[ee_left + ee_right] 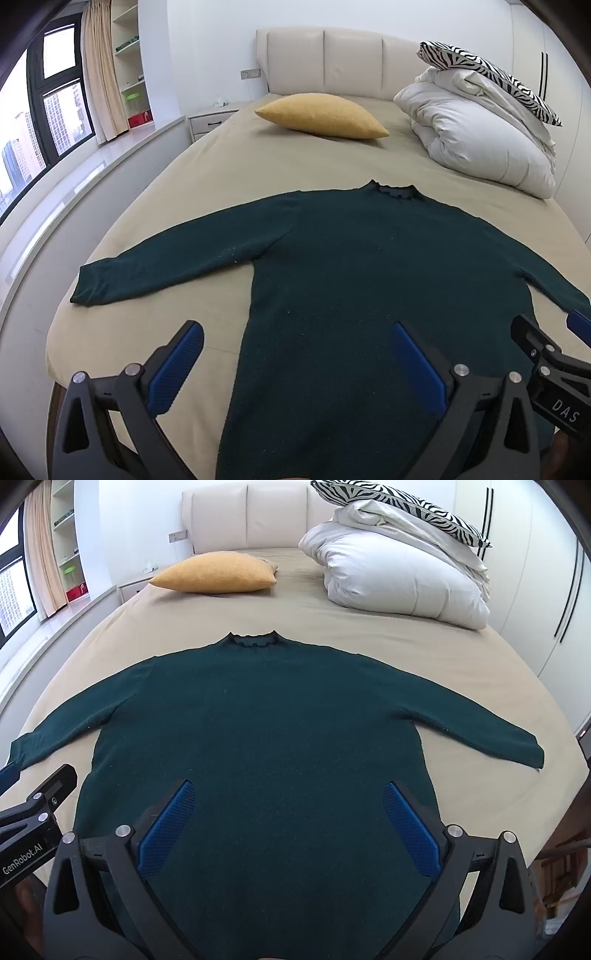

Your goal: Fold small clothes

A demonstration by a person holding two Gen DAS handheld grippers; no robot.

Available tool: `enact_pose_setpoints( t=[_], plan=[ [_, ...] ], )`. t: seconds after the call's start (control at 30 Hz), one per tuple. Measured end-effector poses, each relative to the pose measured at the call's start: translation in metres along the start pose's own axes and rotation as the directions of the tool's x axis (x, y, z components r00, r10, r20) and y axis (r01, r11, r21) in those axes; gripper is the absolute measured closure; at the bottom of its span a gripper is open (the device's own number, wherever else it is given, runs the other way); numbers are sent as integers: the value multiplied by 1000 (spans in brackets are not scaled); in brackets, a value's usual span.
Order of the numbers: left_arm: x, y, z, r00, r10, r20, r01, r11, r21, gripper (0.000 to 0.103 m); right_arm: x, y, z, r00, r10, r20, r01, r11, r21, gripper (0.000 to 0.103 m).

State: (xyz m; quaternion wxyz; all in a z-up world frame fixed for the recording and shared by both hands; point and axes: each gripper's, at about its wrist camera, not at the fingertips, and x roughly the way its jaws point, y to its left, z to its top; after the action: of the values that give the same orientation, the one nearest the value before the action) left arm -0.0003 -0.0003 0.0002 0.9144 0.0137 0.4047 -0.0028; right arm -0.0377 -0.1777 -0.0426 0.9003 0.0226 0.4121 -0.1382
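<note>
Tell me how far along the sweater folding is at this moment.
Done: the sweater lies spread flat on the bed, both sleeves out to the sides, collar toward the headboard. In hand: nothing; the left hand-held gripper and right hand-held gripper hang open above the hem end, gripping no cloth. Left: every fold, since no sleeve or hem is turned in yet.

Both cameras ride on my hand-held grippers at the foot of the bed (pixel 155 192), tilted downward toward the headboard (pixel 243 513). Left wrist view: set left, taking in the window (pixel 55 103). Right wrist view: set right, taking in the wardrobe (pixel 535 590). Shared: the nearby spread sweater (pixel 351 277) and pillows.
</note>
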Motion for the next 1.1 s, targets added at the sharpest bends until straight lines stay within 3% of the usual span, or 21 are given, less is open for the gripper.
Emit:
enact_pose_setpoints(
  t=[1.1],
  plan=[
    [0,0,0,1000,0,-3,0,1000,-1,0,2,4,-1,1000,2,-2,-2,1000,-4,0]
  ],
)
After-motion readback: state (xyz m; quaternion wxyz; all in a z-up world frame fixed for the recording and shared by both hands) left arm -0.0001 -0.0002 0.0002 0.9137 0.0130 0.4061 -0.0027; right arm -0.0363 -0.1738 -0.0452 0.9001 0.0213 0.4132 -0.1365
